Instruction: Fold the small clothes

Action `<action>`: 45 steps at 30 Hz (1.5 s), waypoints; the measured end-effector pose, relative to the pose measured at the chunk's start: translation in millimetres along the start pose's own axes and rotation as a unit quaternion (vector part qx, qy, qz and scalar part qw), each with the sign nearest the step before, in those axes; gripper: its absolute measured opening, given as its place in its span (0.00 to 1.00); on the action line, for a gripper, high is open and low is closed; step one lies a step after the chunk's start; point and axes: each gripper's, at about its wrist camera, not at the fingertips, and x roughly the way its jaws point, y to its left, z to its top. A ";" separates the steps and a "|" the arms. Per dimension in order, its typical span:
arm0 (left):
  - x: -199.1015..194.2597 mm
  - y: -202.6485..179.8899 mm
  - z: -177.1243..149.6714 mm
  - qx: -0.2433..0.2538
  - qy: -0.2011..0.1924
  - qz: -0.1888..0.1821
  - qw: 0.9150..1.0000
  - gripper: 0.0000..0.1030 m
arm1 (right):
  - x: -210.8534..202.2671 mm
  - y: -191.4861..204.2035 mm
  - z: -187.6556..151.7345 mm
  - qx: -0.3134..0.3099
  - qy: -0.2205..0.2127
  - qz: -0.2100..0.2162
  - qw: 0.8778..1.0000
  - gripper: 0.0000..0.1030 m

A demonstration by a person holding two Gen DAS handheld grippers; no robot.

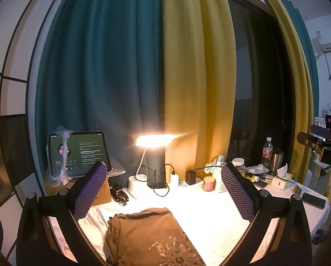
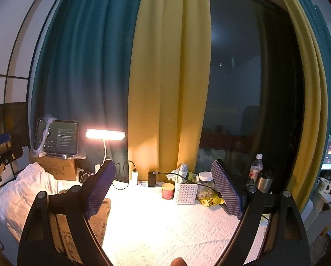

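The brown garment (image 1: pixel 152 237) lies on the white-clothed table (image 2: pixel 165 232), already bunched into a rough rectangle, near the front edge and toward the left side. Its long axis runs from the front edge back toward the lamp (image 1: pixel 154 140). It sits directly beneath and between the fingers of the left gripper (image 1: pixel 163 190), which stands wide and holds nothing. The right gripper (image 2: pixel 165 190) is also spread wide and empty, over bare tablecloth; from it the garment lies off to the left, only an edge showing past its left finger. The left gripper is therefore the nearer one (a judgement from these views).

Along the back edge, a white perforated basket (image 2: pixel 186 192) holds tissue and a bottle; beside it a clear jar (image 2: pixel 206 185) holds pale lumps.
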 end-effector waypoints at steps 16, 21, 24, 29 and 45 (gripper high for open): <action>-2.4 -2.8 -0.7 -0.007 -0.005 0.000 1.000 0.99 | 1.6 -1.7 -3.2 0.005 0.003 0.001 1.000 0.88; -1.1 -2.6 0.0 -0.009 -0.004 0.000 1.000 0.99 | 2.7 -2.6 -5.6 0.005 0.004 0.002 1.000 0.88; -0.3 -3.3 0.0 -0.010 -0.003 -0.002 1.000 0.99 | 3.6 -3.0 -6.0 0.006 0.005 0.001 1.000 0.88; -0.8 -6.3 0.2 -0.008 -0.004 -0.003 1.000 0.99 | 2.9 -4.0 -8.7 0.006 0.005 0.000 1.000 0.88; 3.2 -12.4 1.3 -0.006 -0.001 -0.006 1.000 0.99 | 1.6 -9.5 -12.1 0.004 0.008 0.002 1.000 0.88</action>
